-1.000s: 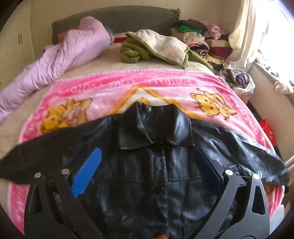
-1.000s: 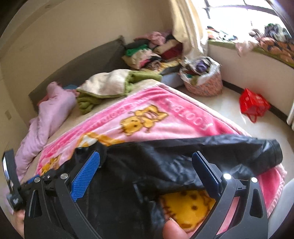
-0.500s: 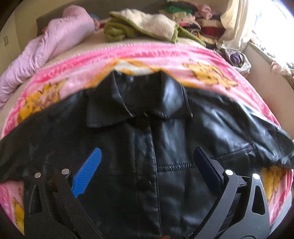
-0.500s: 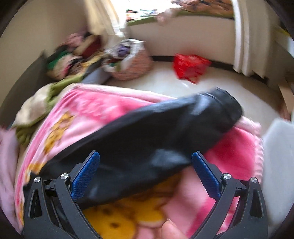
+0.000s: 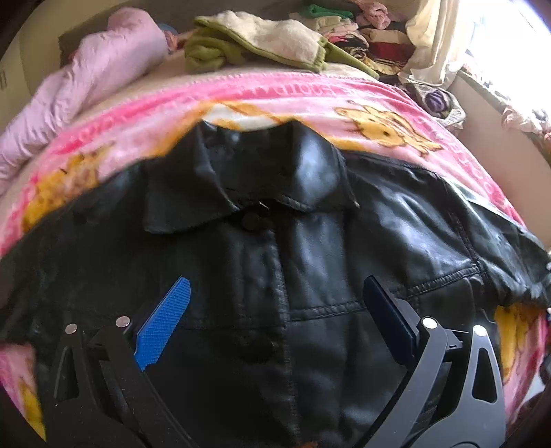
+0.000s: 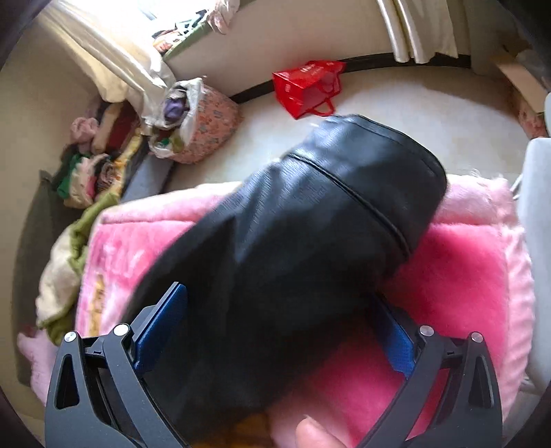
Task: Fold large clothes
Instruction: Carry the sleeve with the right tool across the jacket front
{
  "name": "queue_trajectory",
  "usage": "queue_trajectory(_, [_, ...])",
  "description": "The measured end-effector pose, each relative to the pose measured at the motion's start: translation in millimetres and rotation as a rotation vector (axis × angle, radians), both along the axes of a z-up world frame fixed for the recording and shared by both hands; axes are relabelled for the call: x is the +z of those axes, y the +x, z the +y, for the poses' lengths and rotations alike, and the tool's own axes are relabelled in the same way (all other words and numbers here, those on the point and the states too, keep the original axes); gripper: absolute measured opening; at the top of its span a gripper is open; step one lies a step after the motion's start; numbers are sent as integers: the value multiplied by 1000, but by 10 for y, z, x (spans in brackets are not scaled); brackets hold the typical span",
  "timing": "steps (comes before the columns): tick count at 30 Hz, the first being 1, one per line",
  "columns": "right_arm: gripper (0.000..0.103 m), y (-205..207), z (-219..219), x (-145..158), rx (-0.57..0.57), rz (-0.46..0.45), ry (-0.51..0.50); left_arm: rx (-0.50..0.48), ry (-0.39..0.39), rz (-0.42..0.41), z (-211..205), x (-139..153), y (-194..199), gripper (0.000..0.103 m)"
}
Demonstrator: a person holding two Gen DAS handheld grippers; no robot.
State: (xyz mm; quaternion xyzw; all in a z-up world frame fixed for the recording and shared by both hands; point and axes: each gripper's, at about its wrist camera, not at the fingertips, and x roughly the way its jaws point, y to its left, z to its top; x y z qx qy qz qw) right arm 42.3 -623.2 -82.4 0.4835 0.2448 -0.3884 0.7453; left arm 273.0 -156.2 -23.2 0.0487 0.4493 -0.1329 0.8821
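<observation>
Left wrist view
Jacket: black leather-like jacket with collar and buttons point(image 5: 310, 262), spread front side up on pink fleece blanket with yellow cartoon bears point(image 5: 310, 93), on the bed.
Collar: at the far side, lying flat; button line down the middle.
Sleeves: stretched out to both sides, right one reaching the blanket edge.
Left gripper: point(image 5: 275, 310) above the chest part of the jacket, pointing steeply down; jaws wide, nothing between the blue pads point(image 5: 165, 320) except the flat front below them; contact with the leather not clear.
Behind the blanket: lilac quilted duvet point(image 5: 86, 75) at far left, green and cream fleece garment point(image 5: 261, 38) in the middle, stack of folded clothes point(image 5: 358, 31) at far right near the bright window.

Right wrist view
Sleeve: black sleeve with stitched cuff point(image 6: 303, 234), lying across the corner of the pink blanket, cuff end toward the floor.
Right gripper: point(image 6: 275, 320) over the sleeve, jaws wide and closing, sleeve between them; left pad close to the leather, firm pressing not visible.
Thumb: tip of a thumb point(image 6: 316, 432) at the bottom edge.
Floor: red shopping bag point(image 6: 306, 89) and patterned fabric basket full of clothes point(image 6: 196, 124), both well apart from the bed corner.
</observation>
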Motion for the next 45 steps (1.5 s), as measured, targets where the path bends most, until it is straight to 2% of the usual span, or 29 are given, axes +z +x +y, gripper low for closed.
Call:
queue_trajectory(1, [83,7,5,49,11,-26,-20,3,13,-23,26,73,-7,94])
queue_trajectory(3, [59,10,2,147,15,-20,-57,6,8,-45,82,179,-9,94])
queue_trajectory(4, [54,8,7,215,22,-38,-79,7,-3,-51,123,241,-5,94])
queue_trajectory(6, [36,0,10,326,31,-73,-100,7,-19,-60,178,319,1,94])
queue_trajectory(9, [24,-35,36,536,67,-139,-135,19,-41,-61,260,397,11,94])
queue_trajectory(15, [11,-57,358,1167,186,-237,-284,43,-124,-28,425,461,27,94])
queue_trajectory(23, [9,269,990,1920,381,-301,-439,19,-210,-7,581,634,-28,94])
queue_trajectory(27, [9,444,1352,2198,476,-329,-493,32,-225,-24,694,754,-66,94])
queue_trajectory(30, [9,619,1635,2371,539,-338,-545,22,-268,-9,785,824,-76,94])
queue_trajectory(34, [9,772,1976,2518,621,-353,-592,-8,-385,38,925,897,-87,94])
queue_trajectory(38, [9,929,2392,2651,721,-373,-625,-10,-424,37,1053,1007,-112,94])
queue_trajectory(41, [9,1047,2746,2702,811,-394,-643,-9,-483,39,1201,1101,-124,94])
queue_trajectory(45, [9,1185,3150,2658,924,-421,-611,19,-534,21,1442,1216,-147,94])
